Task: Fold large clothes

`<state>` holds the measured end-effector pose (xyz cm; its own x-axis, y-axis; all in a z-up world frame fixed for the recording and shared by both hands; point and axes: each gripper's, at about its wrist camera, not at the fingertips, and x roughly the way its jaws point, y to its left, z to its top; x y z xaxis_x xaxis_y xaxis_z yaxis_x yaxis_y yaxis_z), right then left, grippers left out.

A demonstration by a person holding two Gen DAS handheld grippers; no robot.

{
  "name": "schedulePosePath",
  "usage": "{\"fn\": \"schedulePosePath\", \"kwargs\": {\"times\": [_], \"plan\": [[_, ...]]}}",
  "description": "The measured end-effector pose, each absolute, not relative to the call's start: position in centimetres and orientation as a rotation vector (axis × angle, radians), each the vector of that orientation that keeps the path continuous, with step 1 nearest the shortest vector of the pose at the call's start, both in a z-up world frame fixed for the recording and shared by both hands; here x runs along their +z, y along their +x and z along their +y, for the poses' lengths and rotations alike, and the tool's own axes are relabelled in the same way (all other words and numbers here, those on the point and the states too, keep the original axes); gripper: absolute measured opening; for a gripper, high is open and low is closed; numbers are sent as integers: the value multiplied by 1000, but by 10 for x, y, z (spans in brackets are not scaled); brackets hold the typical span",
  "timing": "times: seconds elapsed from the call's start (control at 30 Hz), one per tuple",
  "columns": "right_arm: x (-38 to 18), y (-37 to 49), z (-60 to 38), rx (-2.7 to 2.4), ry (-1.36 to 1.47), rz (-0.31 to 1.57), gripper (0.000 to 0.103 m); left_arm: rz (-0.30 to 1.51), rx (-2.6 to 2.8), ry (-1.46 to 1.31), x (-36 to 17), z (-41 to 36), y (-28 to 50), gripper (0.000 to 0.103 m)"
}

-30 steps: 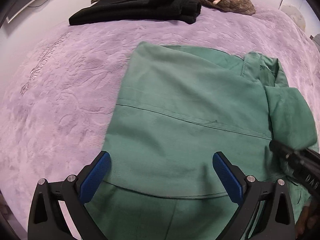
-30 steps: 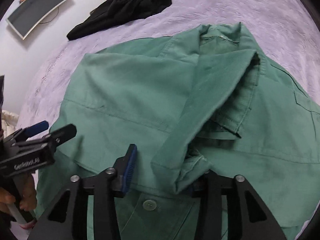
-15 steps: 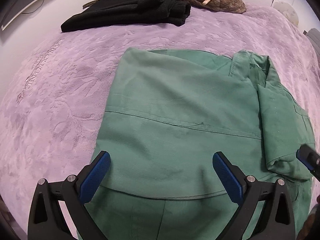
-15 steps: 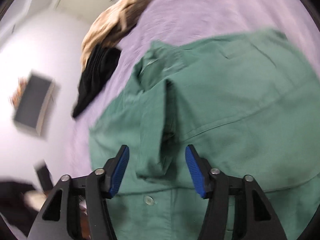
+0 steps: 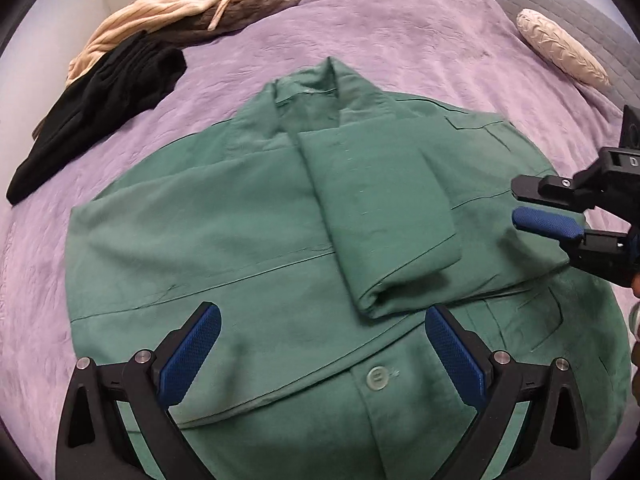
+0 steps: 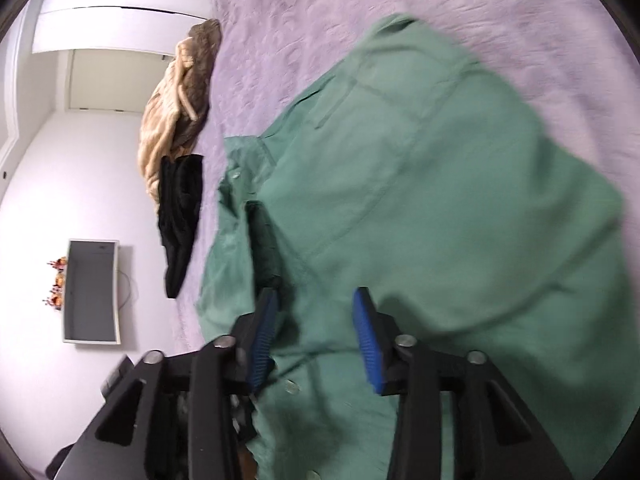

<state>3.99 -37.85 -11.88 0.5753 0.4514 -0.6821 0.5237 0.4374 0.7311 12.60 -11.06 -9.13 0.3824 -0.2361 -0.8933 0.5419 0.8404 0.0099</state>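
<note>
The green shirt [image 6: 420,200] is seen spread on the purple bed [image 6: 320,8]. The right claw [image 6: 314,316] is held over it, jaws apart and just opened further, nothing gripped between them.

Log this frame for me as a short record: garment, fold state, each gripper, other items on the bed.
garment: green shirt, lying flat on the purple bedspread
fold state: one sleeve laid over the middle of the shirt; not yet folded compact
left gripper: open, above the lower shirt, holding nothing
right gripper: open, nothing pinched; its jaws have just been opening
other items: black garment, beige and brown garment, cream pillow
</note>
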Motion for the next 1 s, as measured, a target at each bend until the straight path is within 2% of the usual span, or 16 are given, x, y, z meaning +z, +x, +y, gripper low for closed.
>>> {"fn": "schedulePosePath", "kwargs": {"times": [0.2, 0.23, 0.27, 0.33, 0.37, 0.5, 0.63, 0.7, 0.77, 0.8, 1.0], "plan": [[-134, -5, -419, -179, 1231, 1009, 52, 1102, -438, 315, -110, -143, 147, 102], [-137, -7, -425, -187, 1240, 1001, 52, 1105, -414, 305, -112, -145, 151, 90], [-139, -8, -428, -192, 1241, 995, 52, 1110, -399, 282, -113, -145, 155, 59], [-141, -10, -434, -191, 1228, 988, 52, 1143, -379, 173, -113, -135, 168, 25], [-143, -10, -436, -190, 1224, 990, 52, 1149, -354, 90, -109, -122, 174, 20], [-152, -12, -439, -176, 1238, 997, 51, 1156, -292, -142, -105, -70, 183, 20], [-153, -11, -440, -170, 1231, 1001, 51, 1204, -239, -177, -115, -37, 175, 20], [-153, -11, -441, -169, 1236, 1000, 51, 1212, -246, -209, -115, -23, 170, 30], [-151, -11, -441, -164, 1257, 995, 51, 1199, -187, -173, -111, -13, 167, 73], [-148, -10, -440, -140, 1272, 978, 51, 1173, -148, -143, -105, -8, 166, 79], [-143, 1, -428, -51, 1283, 960, 52, 1136, -133, -91, -83, 14, 175, 79]]}}
